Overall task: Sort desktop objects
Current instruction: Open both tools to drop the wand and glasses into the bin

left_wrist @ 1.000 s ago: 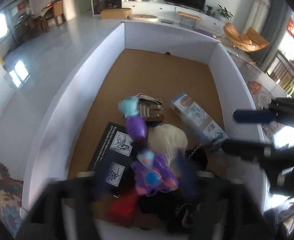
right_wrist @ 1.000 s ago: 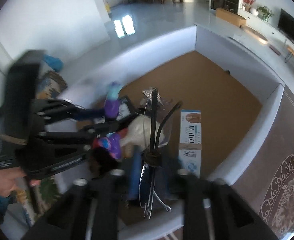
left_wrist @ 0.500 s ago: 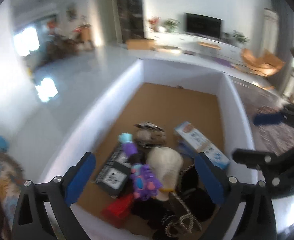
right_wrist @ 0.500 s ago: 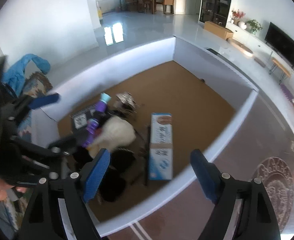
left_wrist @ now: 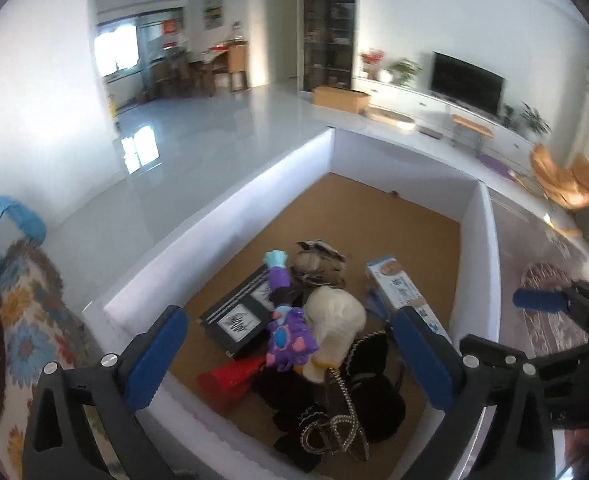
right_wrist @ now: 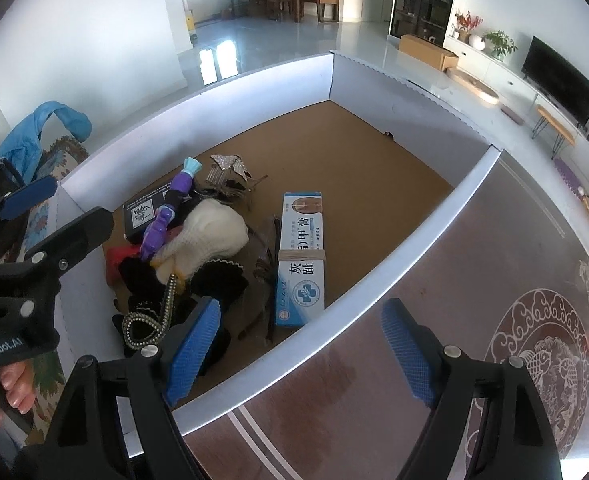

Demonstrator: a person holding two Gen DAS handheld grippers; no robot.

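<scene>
A white-walled box [left_wrist: 214,220] with a cork floor holds a pile. In it are a purple toy figure [left_wrist: 290,336], a cream knitted hat [left_wrist: 334,320], a black labelled box [left_wrist: 238,316], a red item [left_wrist: 230,376], black frilled cloth with a beaded chain [left_wrist: 346,400], a silver hair comb [right_wrist: 226,168] and a blue-white medicine box [right_wrist: 302,256]. My left gripper [left_wrist: 288,328] hangs above the pile's near end, its jaws opening with nothing between them. Over the box's right wall [right_wrist: 374,272], my right gripper [right_wrist: 300,312] stands open and holds nothing.
A brown tabletop with a carp pattern [right_wrist: 534,352] lies to the right of the box. A blue bag [right_wrist: 42,132] and a flowered cloth [left_wrist: 26,320] sit to its left. A person's fingers [right_wrist: 14,384] hold the left gripper. The box's far half is bare cork.
Both grippers have opened wide and drawn back from the pile. The right one has let go of a dark thin-framed item, which now lies beside the medicine box.
</scene>
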